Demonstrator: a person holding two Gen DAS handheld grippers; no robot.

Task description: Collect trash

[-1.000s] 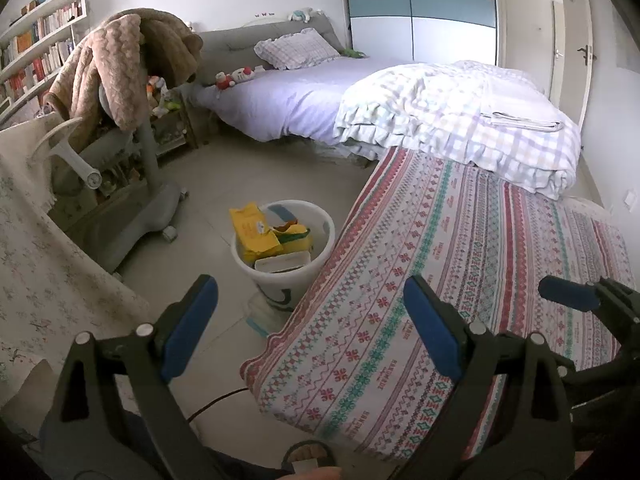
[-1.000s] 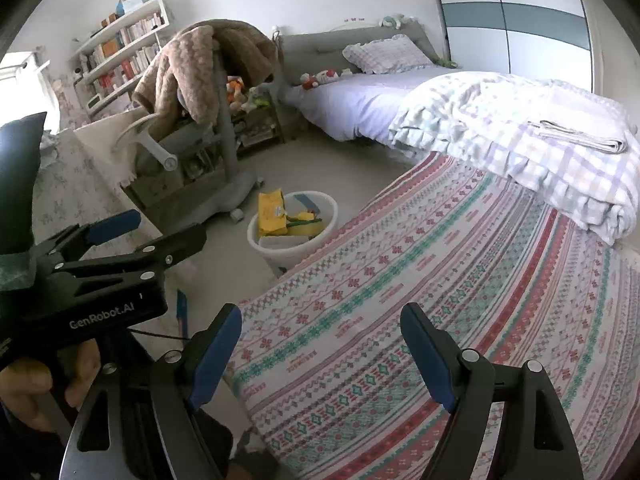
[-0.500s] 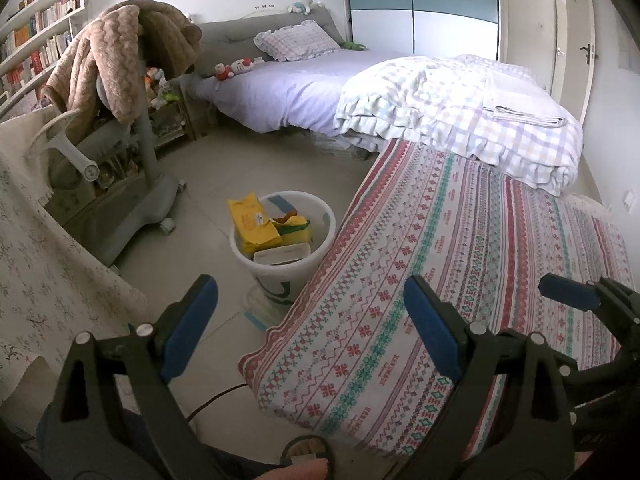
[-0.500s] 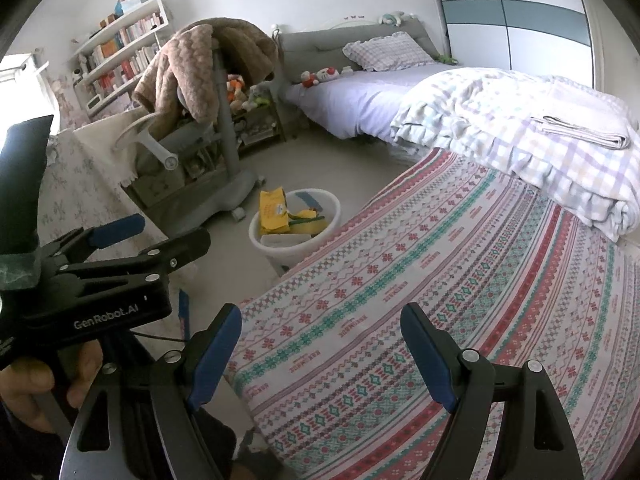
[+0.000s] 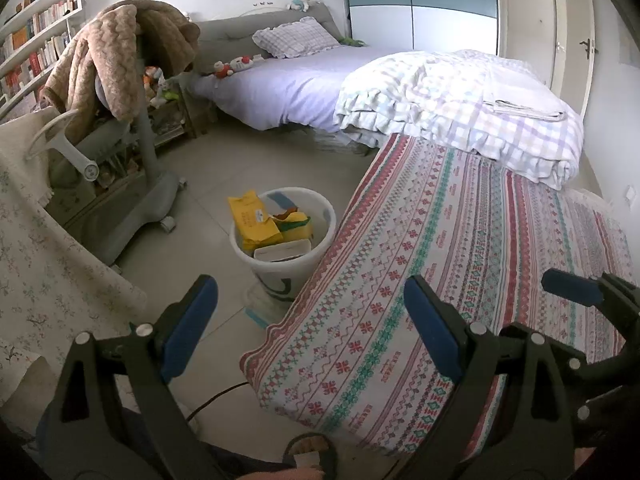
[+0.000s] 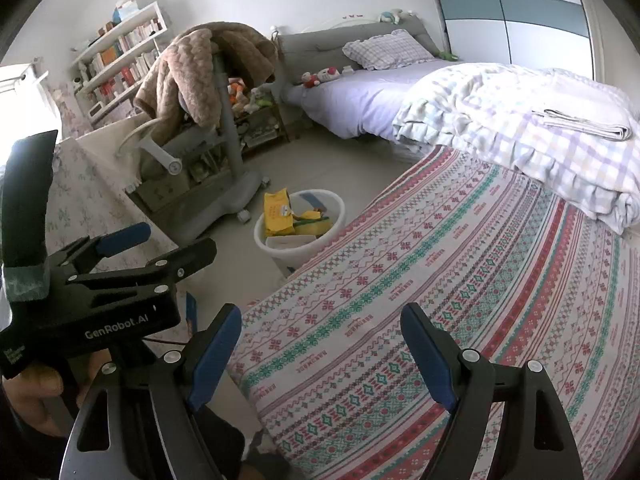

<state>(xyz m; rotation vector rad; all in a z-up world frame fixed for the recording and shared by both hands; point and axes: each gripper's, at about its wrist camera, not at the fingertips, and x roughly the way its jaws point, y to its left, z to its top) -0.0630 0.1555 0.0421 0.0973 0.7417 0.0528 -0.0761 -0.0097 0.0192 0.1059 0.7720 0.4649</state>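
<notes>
One patterned sheet [image 5: 460,280], tiled floor [image 5: 224,168], white bucket [image 5: 288,268] beside.

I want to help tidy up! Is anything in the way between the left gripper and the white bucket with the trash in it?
Nothing visible blocks it. The left gripper hangs open and empty, with bare floor between it and the white bucket. The striped blanket lies beside the bucket, its edge right against it on the right side.
</notes>
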